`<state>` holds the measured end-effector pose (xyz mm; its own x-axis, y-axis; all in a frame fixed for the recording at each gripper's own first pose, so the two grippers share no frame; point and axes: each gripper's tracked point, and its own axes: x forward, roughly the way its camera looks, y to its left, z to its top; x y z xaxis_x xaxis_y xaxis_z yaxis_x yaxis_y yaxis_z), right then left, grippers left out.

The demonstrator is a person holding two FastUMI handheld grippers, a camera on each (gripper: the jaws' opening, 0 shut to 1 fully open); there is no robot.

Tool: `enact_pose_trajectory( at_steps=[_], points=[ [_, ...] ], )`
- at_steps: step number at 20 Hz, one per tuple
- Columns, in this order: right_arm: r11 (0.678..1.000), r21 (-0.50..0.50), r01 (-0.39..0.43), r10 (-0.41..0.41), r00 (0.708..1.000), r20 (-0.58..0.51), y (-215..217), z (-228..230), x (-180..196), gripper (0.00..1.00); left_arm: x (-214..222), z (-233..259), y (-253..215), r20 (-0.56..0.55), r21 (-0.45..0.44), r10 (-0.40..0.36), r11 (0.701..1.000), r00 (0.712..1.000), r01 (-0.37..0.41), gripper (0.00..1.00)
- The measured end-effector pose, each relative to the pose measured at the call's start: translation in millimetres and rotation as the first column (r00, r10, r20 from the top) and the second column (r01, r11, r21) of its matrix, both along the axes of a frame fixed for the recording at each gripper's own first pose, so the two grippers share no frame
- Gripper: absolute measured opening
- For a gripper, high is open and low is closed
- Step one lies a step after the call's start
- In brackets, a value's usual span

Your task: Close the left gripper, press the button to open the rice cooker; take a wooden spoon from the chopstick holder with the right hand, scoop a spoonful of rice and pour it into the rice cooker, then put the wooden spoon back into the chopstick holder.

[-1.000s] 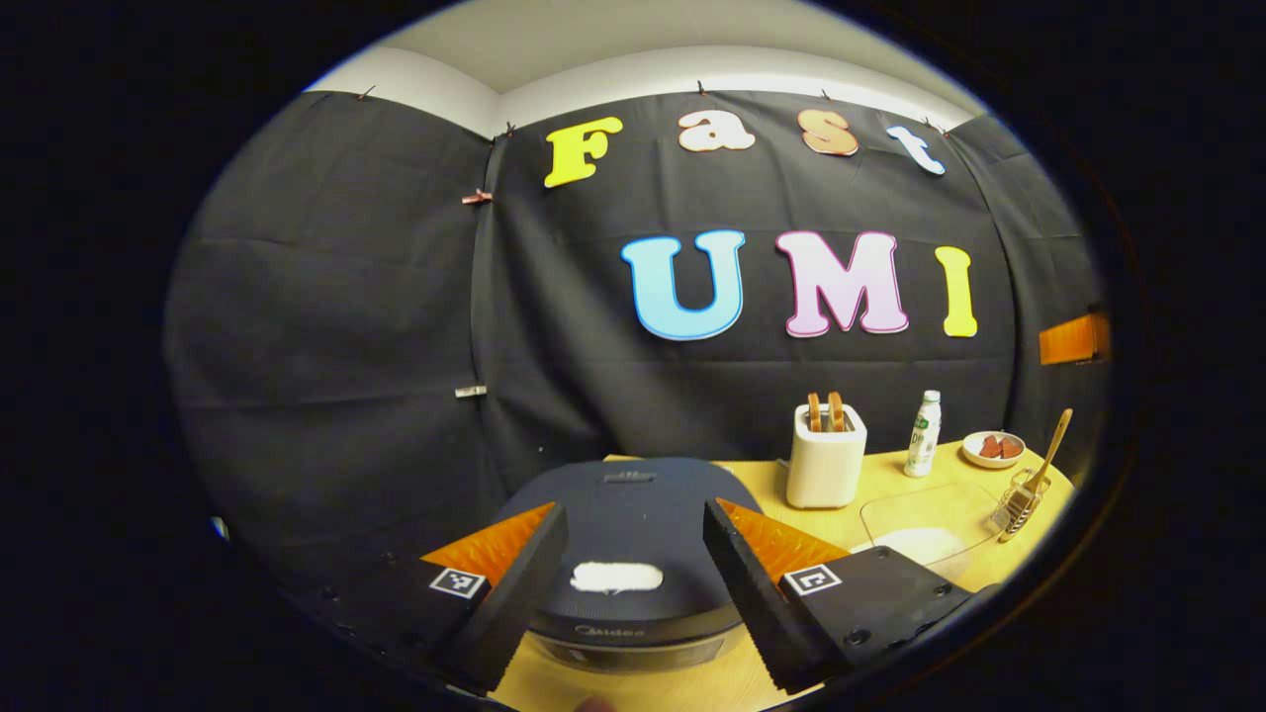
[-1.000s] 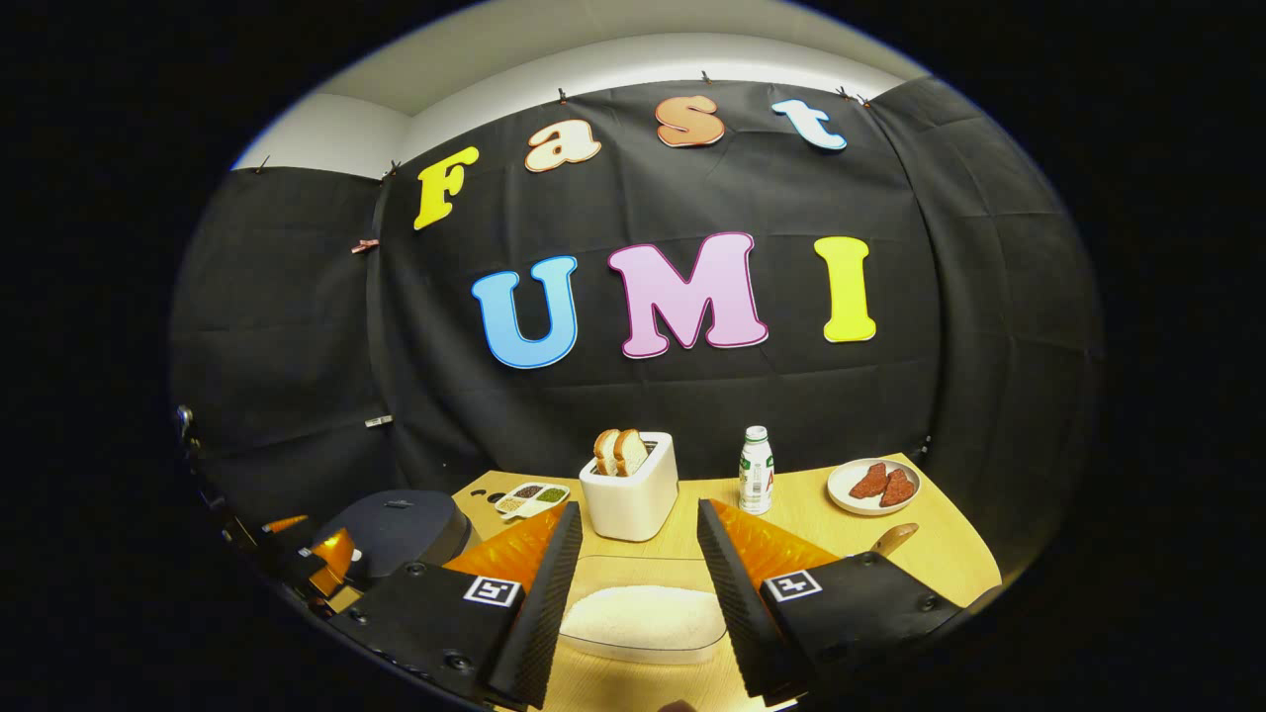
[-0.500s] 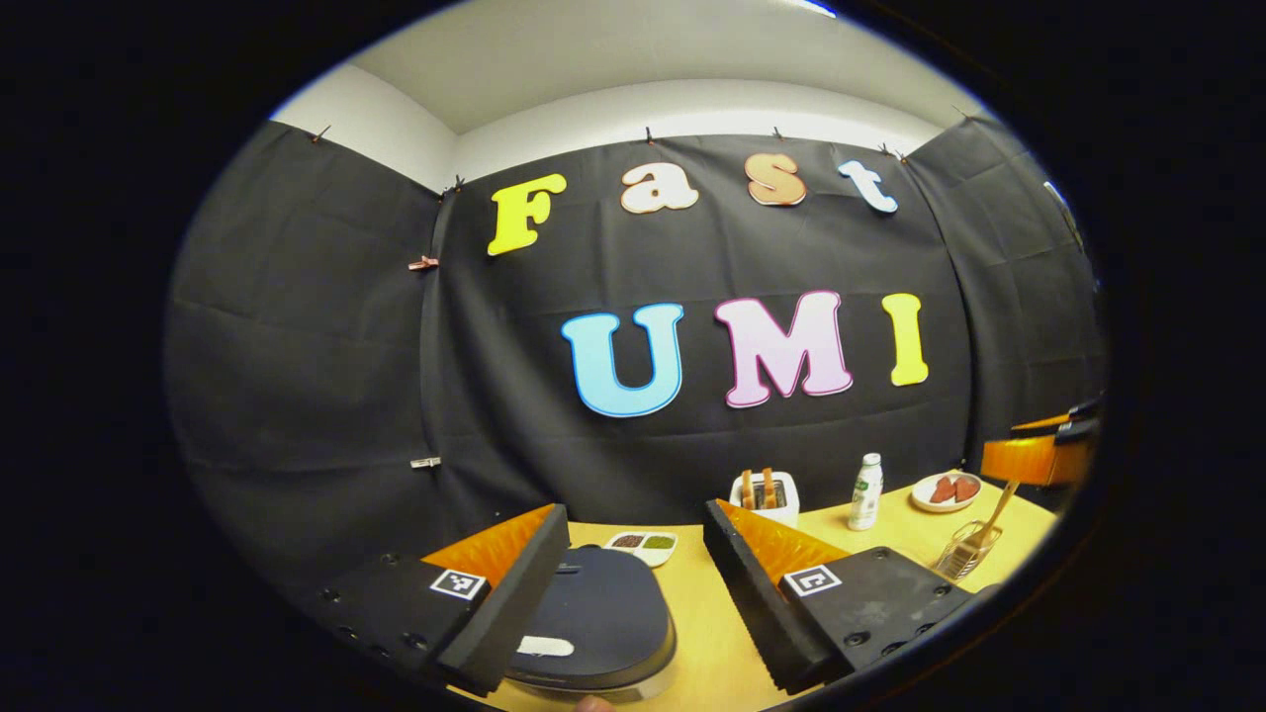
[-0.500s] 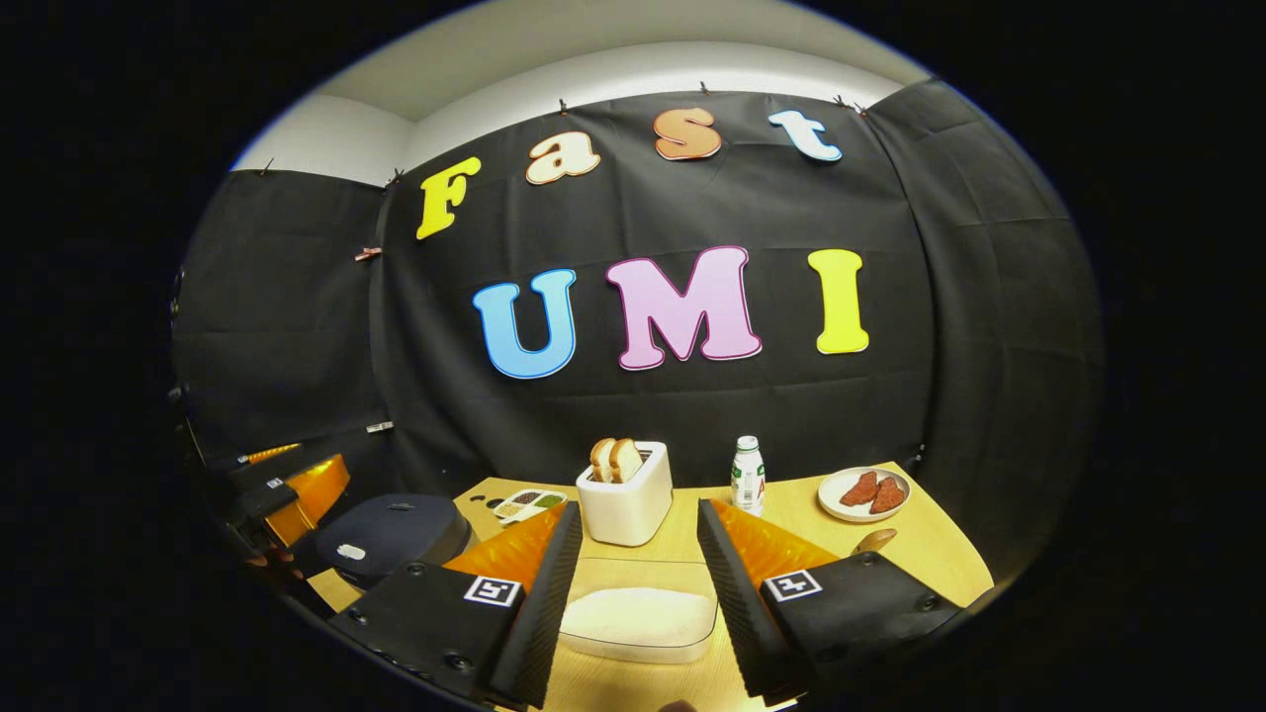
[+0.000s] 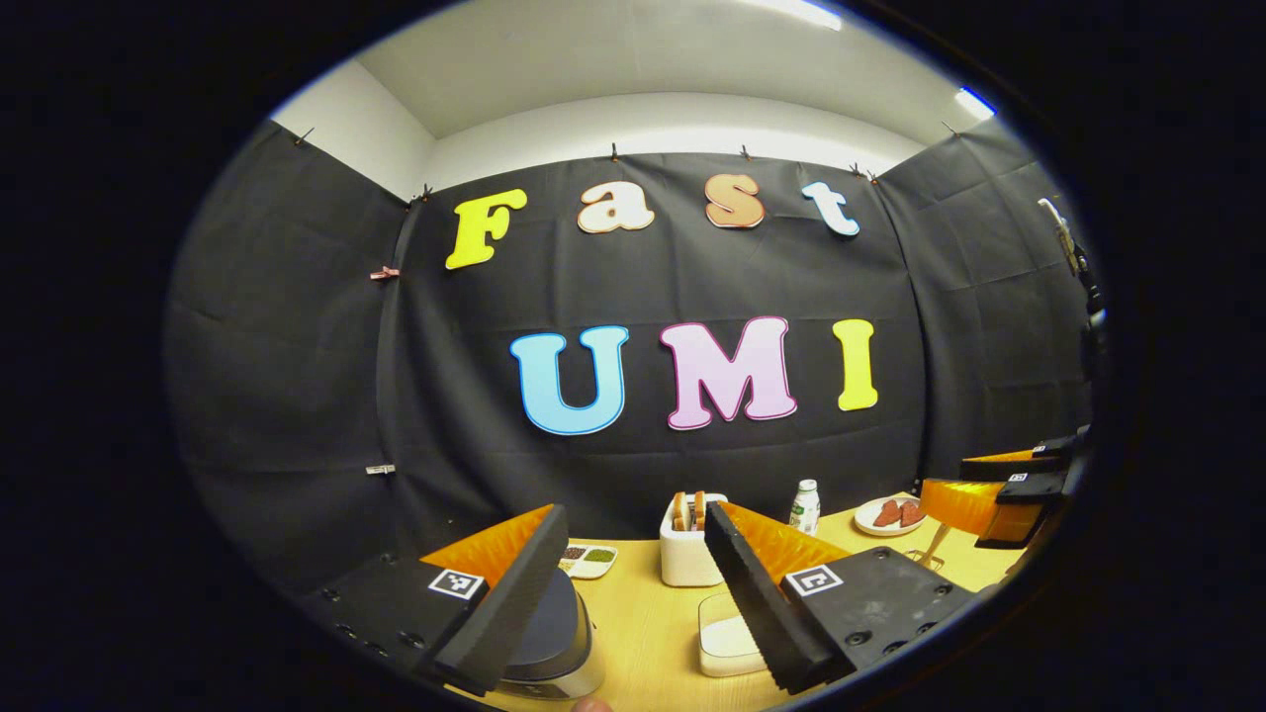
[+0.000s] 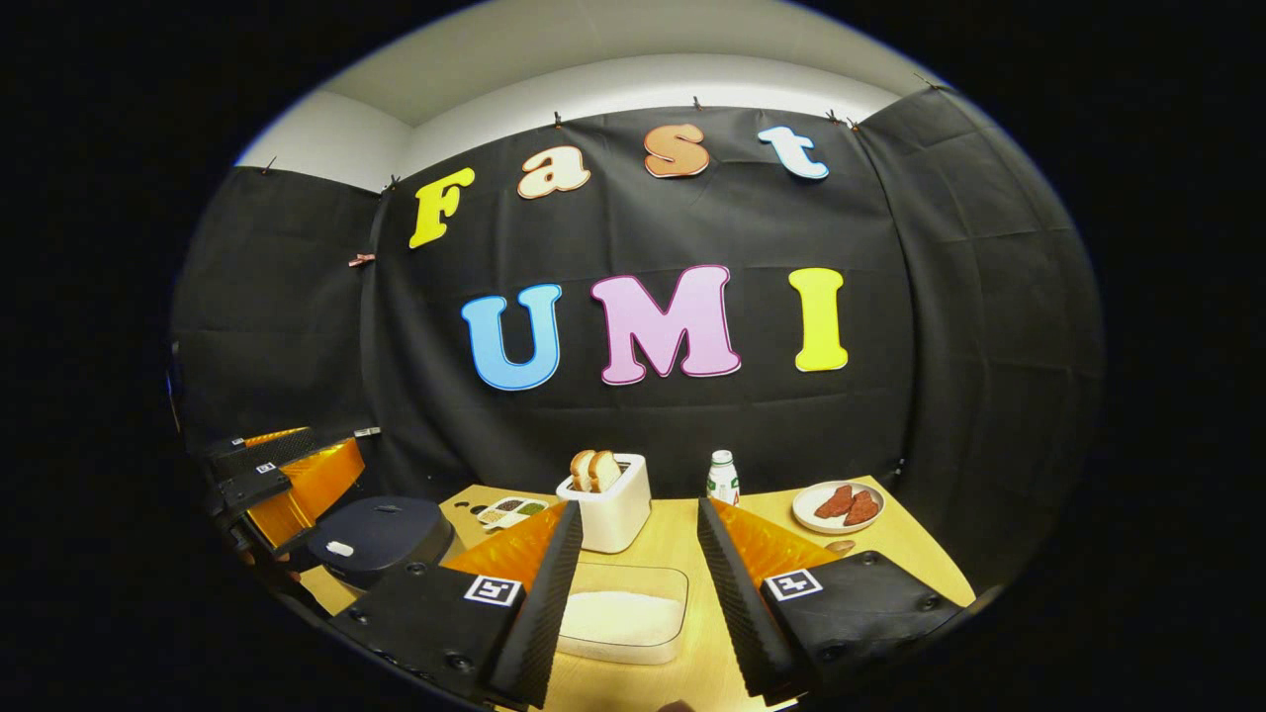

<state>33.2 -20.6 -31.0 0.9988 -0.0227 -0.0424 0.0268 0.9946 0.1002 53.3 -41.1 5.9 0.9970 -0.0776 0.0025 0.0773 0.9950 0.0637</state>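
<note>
Left gripper fingers spread apart, holding nothing; rice cooker lid down at bottom left of the left gripper view, partly behind the left finger. Right gripper also spread, empty, above the rice container at bottom center. Rice cooker sits lower left there.

One rice cooker, one toaster, one bottle
</note>
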Motion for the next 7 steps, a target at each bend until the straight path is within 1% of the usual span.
enact_pose_trajectory(
  at_steps=[3,6,7],
  points=[
    [1.000,-0.004,0.017,-0.017,1.000,0.012,-1.1,4.0,-4.8,0.74,-1.8,4.3,-6.8,0.012,0.003,-0.021,1.000,1.000,0.021,0.94],
    [1.000,-0.017,0.013,-0.012,1.000,0.014,3.2,5.2,-7.8,0.74,-3.1,7.2,-6.4,0.019,-0.004,-0.030,1.000,0.999,0.030,0.95],
    [1.000,-0.021,0.012,-0.012,1.000,0.016,4.6,6.1,-8.2,0.81,-2.9,7.8,-4.9,0.021,-0.005,-0.031,1.000,0.999,0.031,0.95]
  ],
)
